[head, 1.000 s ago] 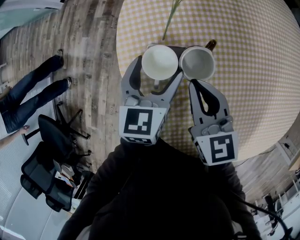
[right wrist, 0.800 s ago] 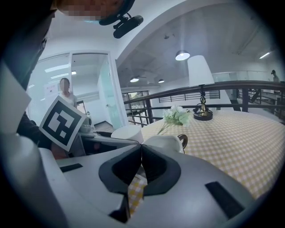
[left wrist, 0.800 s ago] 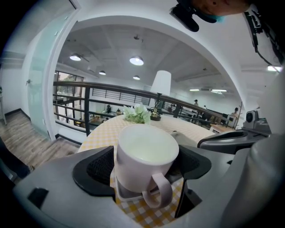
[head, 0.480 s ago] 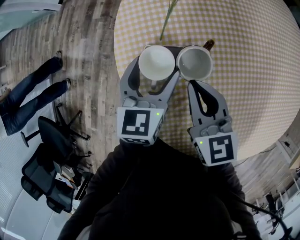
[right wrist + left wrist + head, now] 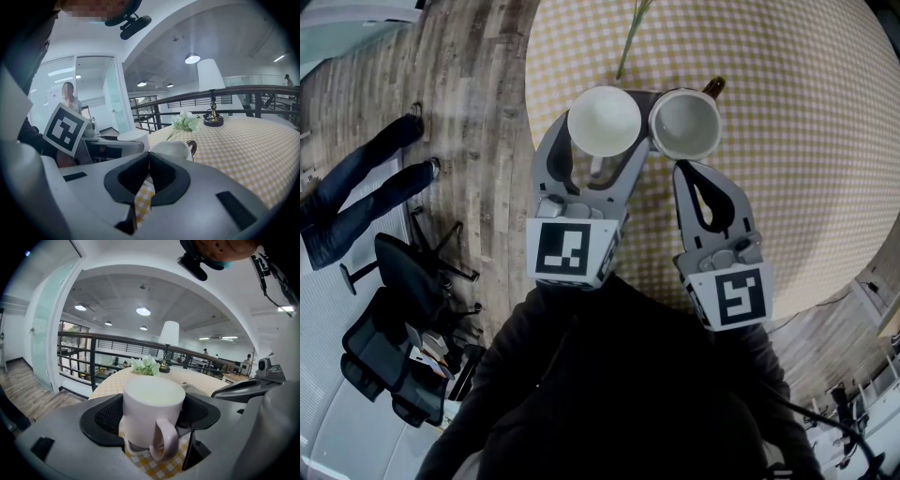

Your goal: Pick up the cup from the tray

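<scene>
Now the left gripper (image 5: pixel 605 136) fingers (image 5: pixel 107 417), just closing in, clasp the white ceramic cup (image 5: pixel 151 411) for lifting; the right gripper (image 5: pixel 148 174) sits clenched, empty.

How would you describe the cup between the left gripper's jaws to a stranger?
Find the round table with the yellow checked cloth; two white cups stand near its edge. Take the left cup: the left gripper's jaws have just been closing round it, while the right cup stands beyond the shut right gripper.
</scene>
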`<state>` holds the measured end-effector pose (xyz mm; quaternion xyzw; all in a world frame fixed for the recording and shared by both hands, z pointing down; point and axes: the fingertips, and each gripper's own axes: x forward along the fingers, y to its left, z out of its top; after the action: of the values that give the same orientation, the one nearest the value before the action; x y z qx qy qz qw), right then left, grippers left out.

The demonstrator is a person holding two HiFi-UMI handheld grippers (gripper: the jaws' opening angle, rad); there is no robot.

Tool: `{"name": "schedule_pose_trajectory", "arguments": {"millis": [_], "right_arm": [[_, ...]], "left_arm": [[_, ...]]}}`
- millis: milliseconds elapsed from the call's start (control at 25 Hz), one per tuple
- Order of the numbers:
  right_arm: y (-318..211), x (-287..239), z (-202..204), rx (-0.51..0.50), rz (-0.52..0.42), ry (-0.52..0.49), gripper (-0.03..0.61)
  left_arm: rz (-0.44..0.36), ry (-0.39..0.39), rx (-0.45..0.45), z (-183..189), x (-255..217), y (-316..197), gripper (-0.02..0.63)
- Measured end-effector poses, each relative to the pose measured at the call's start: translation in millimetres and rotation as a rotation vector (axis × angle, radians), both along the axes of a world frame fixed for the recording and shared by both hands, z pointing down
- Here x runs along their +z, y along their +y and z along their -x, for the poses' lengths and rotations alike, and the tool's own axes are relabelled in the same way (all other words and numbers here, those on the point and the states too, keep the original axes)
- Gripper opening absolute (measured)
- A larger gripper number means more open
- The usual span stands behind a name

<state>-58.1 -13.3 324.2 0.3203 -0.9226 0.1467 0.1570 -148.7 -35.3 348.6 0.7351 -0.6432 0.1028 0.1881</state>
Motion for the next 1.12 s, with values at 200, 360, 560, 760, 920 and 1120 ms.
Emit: {"name": "schedule_pose_trajectory", "arguments": {"millis": [200,360,560,760,920,1120], "right_arm": [[4.7,-1.7,-5.4,-0.01,-0.005,0.015,0.008],[6.4,-7.7,-6.1,-0.015,-0.016,0.0,0.008],[8.5,-16.2,-3.2,-0.019,-0.026,-0.01,0.008],[11.4,-18.8,-8.0,-0.032,-0.04,-0.018,0.008],[19.9,-18.5,-19.1,-0.043,-0.055,-0.006,0.008],[31.7,-31.1,-25.9,-0.053,-0.081,-0.032,0.008]], "left_arm": [[-0.003,0.005,-0.02,0.0,-5.7,5.2,0.402],[-0.034,-0.001,-0.026,-1.1,-15.5,6.0,0.399],[-0.057,-0.009,-0.039,4.4,-27.8,9.8,0.397],[-0.068,-0.029,-0.046,3.1,-35.1,17.7,0.397],[-0.071,-0.034,-0.055,-5.6,-38.8,32.8,0.397],[-0.073,-0.031,-0.06,-20.2,-43.7,54.7,0.396]]}}
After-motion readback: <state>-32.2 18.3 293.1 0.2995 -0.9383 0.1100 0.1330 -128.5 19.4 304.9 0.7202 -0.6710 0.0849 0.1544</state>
